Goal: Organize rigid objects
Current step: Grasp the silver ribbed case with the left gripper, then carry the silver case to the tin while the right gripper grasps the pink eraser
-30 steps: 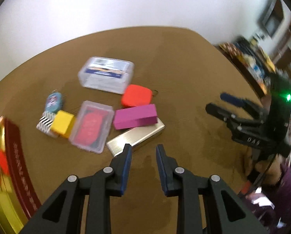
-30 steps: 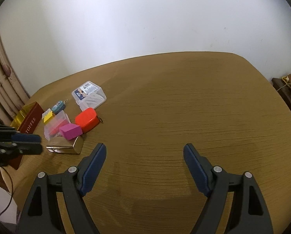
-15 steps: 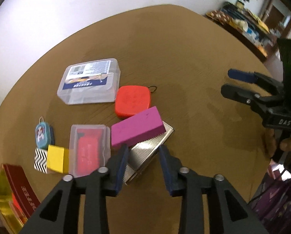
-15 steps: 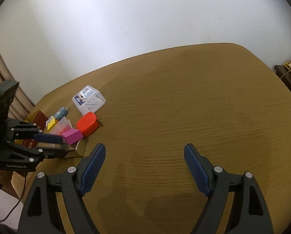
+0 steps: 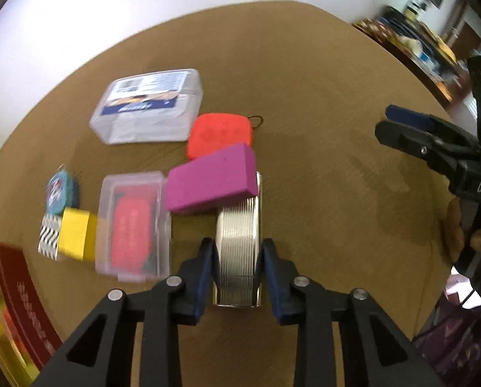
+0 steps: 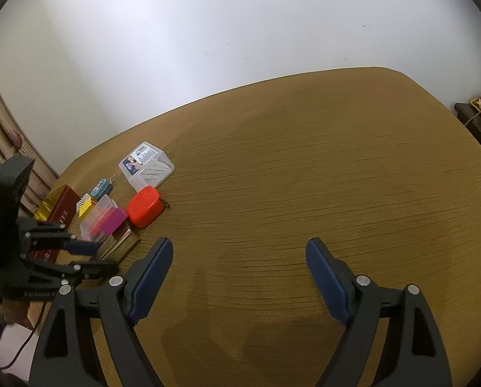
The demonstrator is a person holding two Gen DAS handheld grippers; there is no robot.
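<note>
Now, left wrist view, target: the silver ribbed metal case [image 5: 238,245] lies at lower centre of the frame, flat on the brown table [image 5: 321,113].
Left wrist view, long axis: it runs straight up the frame, in line with the fingers, so they straddle its short width.
Left wrist view, left gripper [image 5: 237,258]: partly open, one blue pad on each long side of the case, close against it; whether they press it yet I cannot tell.
Left wrist view, obstruction: the magenta block [image 5: 211,179] rests across the case's far end, with the red pouch [image 5: 219,133] just beyond.
Right wrist view, right gripper [image 6: 238,277]: wide open and empty, over bare table at lower centre.
Right wrist view, which hand is nearer: the case [image 6: 119,245] sits at middle left, at the left gripper's [image 6: 92,254] tips and well apart from the right one.
Judgement: closing on the case is the left hand's move; lifting may tip the block off.
</note>
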